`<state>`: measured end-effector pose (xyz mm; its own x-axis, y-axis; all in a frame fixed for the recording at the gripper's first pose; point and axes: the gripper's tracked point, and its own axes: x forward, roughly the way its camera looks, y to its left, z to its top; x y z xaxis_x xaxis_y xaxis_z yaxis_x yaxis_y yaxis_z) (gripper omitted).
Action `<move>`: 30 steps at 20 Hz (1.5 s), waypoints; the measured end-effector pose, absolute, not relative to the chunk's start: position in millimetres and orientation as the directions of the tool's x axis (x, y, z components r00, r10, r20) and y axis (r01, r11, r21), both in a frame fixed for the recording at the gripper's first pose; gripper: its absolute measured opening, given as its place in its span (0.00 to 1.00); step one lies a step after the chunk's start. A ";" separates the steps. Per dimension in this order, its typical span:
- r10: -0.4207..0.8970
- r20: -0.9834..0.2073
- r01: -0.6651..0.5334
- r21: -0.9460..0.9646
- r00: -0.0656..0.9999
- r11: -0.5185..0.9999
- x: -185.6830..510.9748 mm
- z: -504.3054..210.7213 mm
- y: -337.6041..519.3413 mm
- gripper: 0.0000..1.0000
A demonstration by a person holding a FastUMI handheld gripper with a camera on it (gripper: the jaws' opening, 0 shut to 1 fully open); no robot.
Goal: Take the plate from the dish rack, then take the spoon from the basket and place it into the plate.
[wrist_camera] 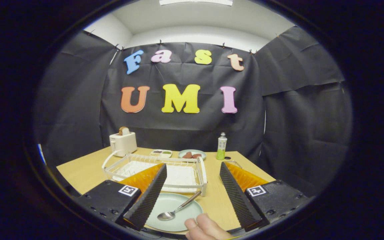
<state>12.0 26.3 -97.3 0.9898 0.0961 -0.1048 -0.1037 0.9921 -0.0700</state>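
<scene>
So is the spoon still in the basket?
No, the spoon lies in the plate on the table, between the open gripper's fingers.

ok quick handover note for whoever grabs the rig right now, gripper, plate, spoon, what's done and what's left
Gripper: fingers open, holding nothing.
Plate: flat on the table between the fingers, in front of the dish rack.
Spoon: lying in the plate, bowl on it, handle resting over the rim toward the rack.
A hand is at the plate's near edge.
Done: plate out, spoon in plate. Nothing appears left.
</scene>
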 end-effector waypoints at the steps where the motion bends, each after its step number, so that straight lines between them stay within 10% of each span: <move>1: 0.106 -0.097 -0.112 -0.066 0.990 0.991 1.4 -89.8 25.8 1.00; 30: 0.072 -0.015 -0.073 -0.062 0.997 0.995 -56.3 -21.2 15.8 1.00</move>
